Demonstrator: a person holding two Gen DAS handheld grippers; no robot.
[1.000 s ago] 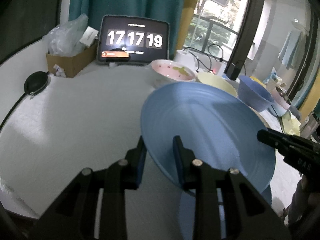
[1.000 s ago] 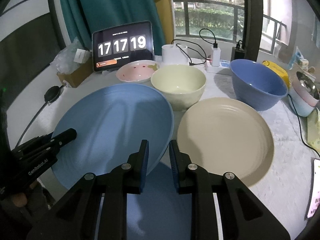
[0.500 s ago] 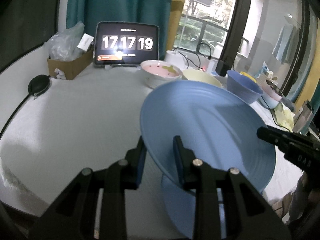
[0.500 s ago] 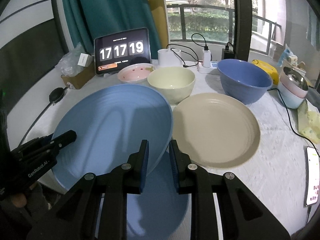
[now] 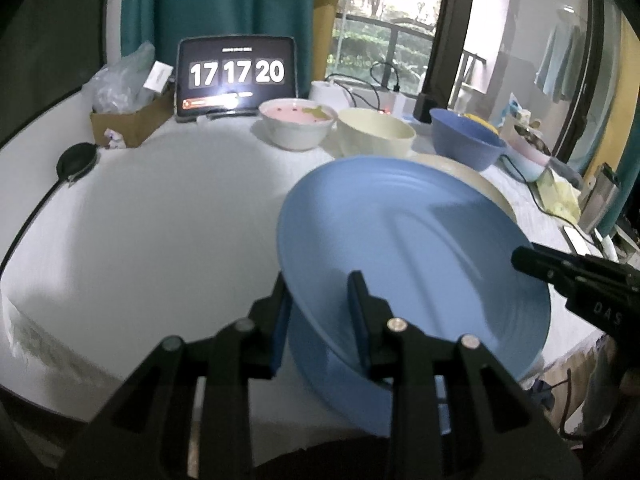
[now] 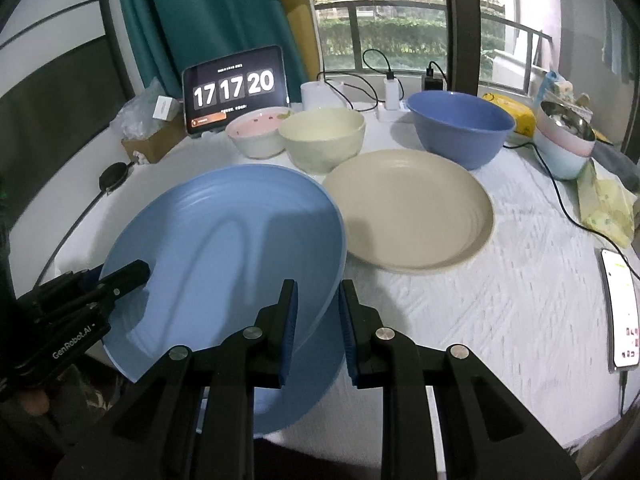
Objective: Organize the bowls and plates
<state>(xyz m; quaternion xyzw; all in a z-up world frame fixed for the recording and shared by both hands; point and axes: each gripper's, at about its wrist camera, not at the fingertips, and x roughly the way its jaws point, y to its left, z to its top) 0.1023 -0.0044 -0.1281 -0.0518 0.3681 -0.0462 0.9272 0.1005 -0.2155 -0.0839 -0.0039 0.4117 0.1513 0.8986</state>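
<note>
I held the blue plate [image 6: 224, 248] tilted above the white table [image 6: 500, 320] with my left claw [image 5: 320, 312] and my right claw [image 6: 316, 308] each clamped on opposite edges of its rim, just beside the beige plate [image 6: 412, 208] lying flat before three bowls.

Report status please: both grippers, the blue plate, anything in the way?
Left gripper and right gripper both shut on blue plate. Plate lifted, tilted. Beige plate close beside; second blue plate underneath.
</note>
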